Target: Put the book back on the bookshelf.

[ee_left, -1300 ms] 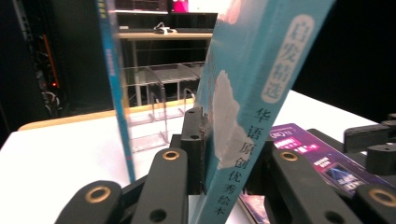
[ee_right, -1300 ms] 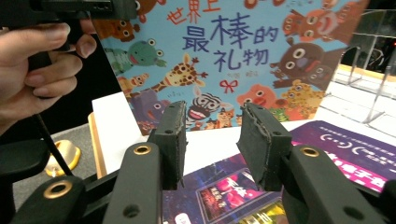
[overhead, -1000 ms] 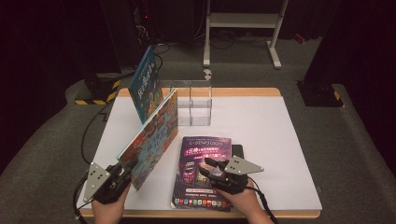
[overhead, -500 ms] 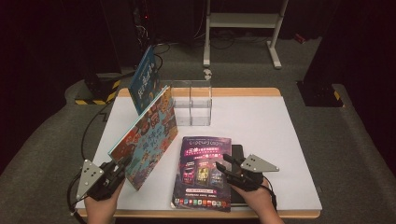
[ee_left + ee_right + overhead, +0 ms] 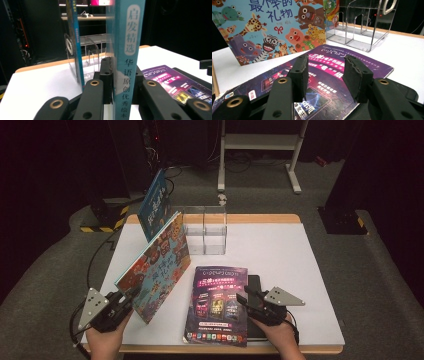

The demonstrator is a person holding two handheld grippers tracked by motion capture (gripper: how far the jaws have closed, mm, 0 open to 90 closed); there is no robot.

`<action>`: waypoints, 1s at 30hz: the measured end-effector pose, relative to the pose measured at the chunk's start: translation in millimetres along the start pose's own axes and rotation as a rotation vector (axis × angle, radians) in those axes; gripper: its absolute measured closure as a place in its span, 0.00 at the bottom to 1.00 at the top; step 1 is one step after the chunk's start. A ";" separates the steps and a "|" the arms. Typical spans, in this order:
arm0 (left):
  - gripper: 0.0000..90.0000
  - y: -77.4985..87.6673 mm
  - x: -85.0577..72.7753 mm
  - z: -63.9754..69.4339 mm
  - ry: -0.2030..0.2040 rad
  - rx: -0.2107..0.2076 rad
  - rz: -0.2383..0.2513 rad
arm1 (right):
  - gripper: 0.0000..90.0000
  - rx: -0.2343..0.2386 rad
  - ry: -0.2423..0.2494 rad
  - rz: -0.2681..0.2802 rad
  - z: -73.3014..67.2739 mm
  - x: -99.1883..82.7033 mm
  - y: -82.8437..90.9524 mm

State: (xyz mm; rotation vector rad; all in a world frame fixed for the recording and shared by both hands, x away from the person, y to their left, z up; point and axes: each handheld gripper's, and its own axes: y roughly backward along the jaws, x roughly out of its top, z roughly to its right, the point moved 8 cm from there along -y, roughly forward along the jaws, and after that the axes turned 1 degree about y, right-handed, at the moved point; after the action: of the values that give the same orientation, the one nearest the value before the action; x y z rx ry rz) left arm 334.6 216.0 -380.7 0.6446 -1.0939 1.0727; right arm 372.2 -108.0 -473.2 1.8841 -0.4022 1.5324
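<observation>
My left gripper (image 5: 131, 296) is shut on the spine of a colourful animal picture book (image 5: 159, 262), which it holds raised and tilted over the table's left side. In the left gripper view the teal spine (image 5: 127, 50) stands upright between the jaws of that gripper (image 5: 121, 67). A purple magazine (image 5: 217, 305) lies flat at the front centre. My right gripper (image 5: 243, 296) hovers low over its right edge, open, with nothing between the fingers. From the right gripper view its jaws (image 5: 325, 75) point across the magazine (image 5: 329, 60) towards the picture book's cover (image 5: 269, 30).
A clear acrylic rack (image 5: 205, 230) stands at the back of the white table (image 5: 280, 260), with a blue book (image 5: 154, 205) leaning at its left end. A flat black object (image 5: 254, 285) lies under the magazine's right edge. Dark floor and a white stand lie beyond.
My right gripper has slid to the right across the purple magazine, to its right edge. The picture book in the left gripper leans slightly further left.
</observation>
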 end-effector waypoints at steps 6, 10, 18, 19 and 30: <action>0.84 -9.2 4.7 -4.0 0.013 0.031 -0.055 | 0.60 0.003 -0.009 -0.002 0.5 -1.4 -1.0; 0.84 -13.6 10.3 2.4 -0.019 0.008 -0.041 | 0.60 0.003 -0.011 -0.003 0.3 -2.0 -1.0; 0.82 -31.1 16.5 9.0 -0.023 -0.031 -0.023 | 0.59 0.007 -0.014 -0.003 0.4 -2.7 -0.5; 0.82 -32.5 17.2 9.4 -0.027 -0.033 -0.017 | 0.59 0.007 -0.015 -0.003 0.6 -2.8 -0.2; 0.80 -36.5 23.1 10.5 -0.026 -0.056 0.001 | 0.59 0.000 -0.024 -0.009 4.9 -5.8 0.1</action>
State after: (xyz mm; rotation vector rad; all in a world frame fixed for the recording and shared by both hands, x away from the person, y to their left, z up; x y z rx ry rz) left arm 365.9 201.6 -352.6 0.6147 -1.1437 1.0335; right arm 374.3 -112.2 -479.1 1.9035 -0.4043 1.5050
